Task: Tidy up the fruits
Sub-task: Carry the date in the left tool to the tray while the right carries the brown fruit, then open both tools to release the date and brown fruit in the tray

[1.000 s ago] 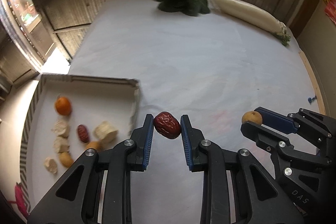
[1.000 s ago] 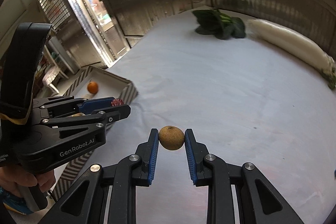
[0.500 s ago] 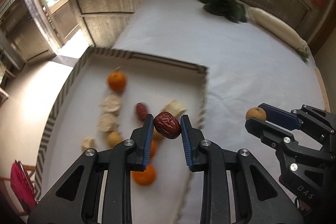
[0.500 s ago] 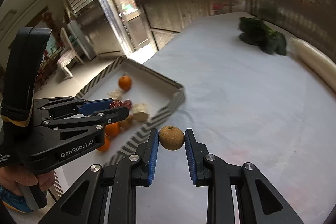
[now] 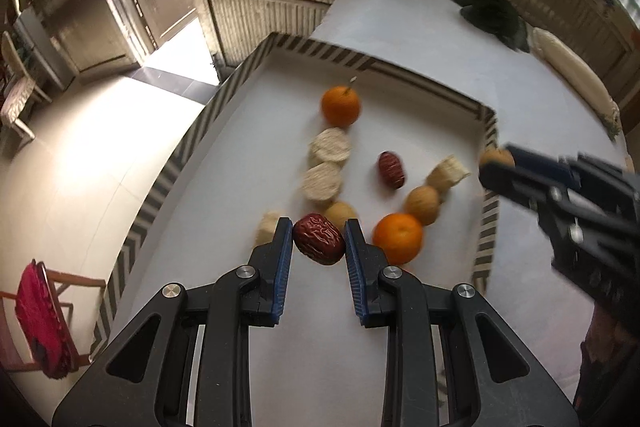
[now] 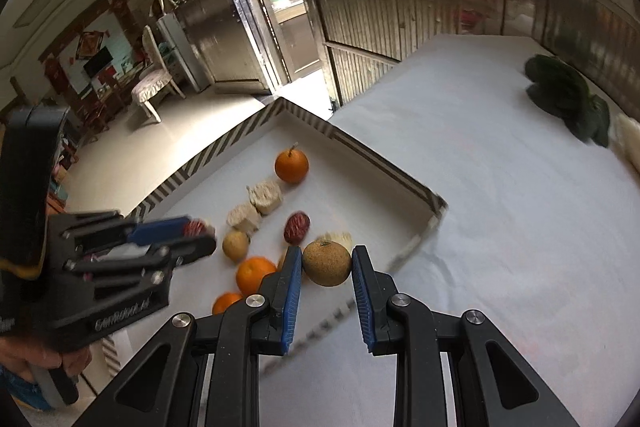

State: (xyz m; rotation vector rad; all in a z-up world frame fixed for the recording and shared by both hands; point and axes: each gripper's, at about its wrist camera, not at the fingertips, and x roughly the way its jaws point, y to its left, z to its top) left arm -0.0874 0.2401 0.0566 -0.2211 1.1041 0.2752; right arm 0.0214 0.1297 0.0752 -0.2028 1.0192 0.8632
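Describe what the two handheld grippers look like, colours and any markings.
Both grippers, left and right, are matte black plastic with cut-out openings and silver pivot screws. The jaws carry ribbed blue pads. In the right wrist view the left gripper's side bears blurred white lettering, and something yellow shows at its rear.

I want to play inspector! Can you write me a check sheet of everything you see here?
Surface: white-covered table.
Job's things: striped tray holding oranges, a red date, brown round fruits and pale chunks.
Clutter: dark leafy greens and a white radish at the table's far end.
Grippers: left gripper shut on a wrinkled date over the tray; right gripper shut on a brown fruit at the tray's edge.
Cables: nothing seen.
Surroundings: open doorway, chairs, barred windows.
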